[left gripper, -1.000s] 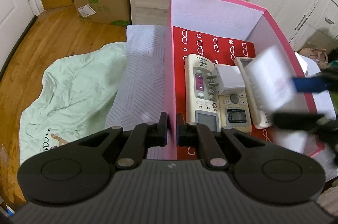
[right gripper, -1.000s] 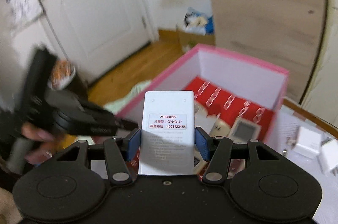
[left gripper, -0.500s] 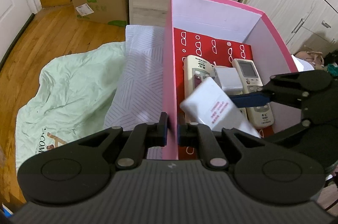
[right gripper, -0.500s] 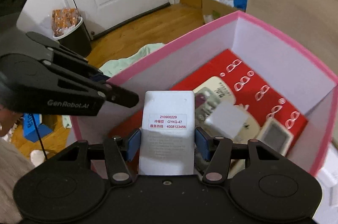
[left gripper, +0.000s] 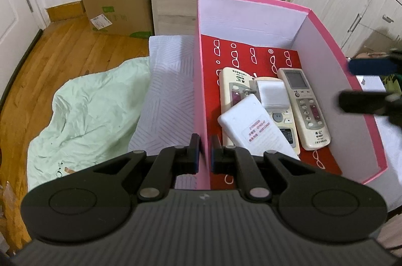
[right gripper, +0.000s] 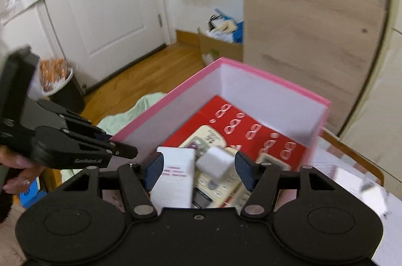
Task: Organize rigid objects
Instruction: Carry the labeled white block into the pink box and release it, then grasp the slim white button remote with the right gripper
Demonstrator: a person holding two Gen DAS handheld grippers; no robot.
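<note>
Remotes lay together in the pink cardboard box (left gripper: 326, 22) with white inner walls and a red patterned floor, which stood on a pale striped cloth (left gripper: 165, 100). The left gripper (left gripper: 203, 153) had its black jaws pressed together on the left wall of this box, pinching the thin pink edge between the pads. The right gripper (right gripper: 198, 170) was over the box and its blue-padded jaws were opening; they stood spread, and the white rectangular remote with a red-printed label (left gripper: 253, 128) was below and between them, touching neither pad as far as the blurred right wrist view let me judge. In the left wrist view this white remote lay face down and tilted, leaning on a cream remote with grey buttons (left gripper: 233, 87) near the left wall. A white square charger plug (left gripper: 272, 92) rested on the remotes in the middle, and a second cream remote with a small screen (left gripper: 304, 108) lay just beside the right wall. A light green crumpled sheet (left gripper: 88, 113) lay on the wooden floor to the left of the box.
</note>
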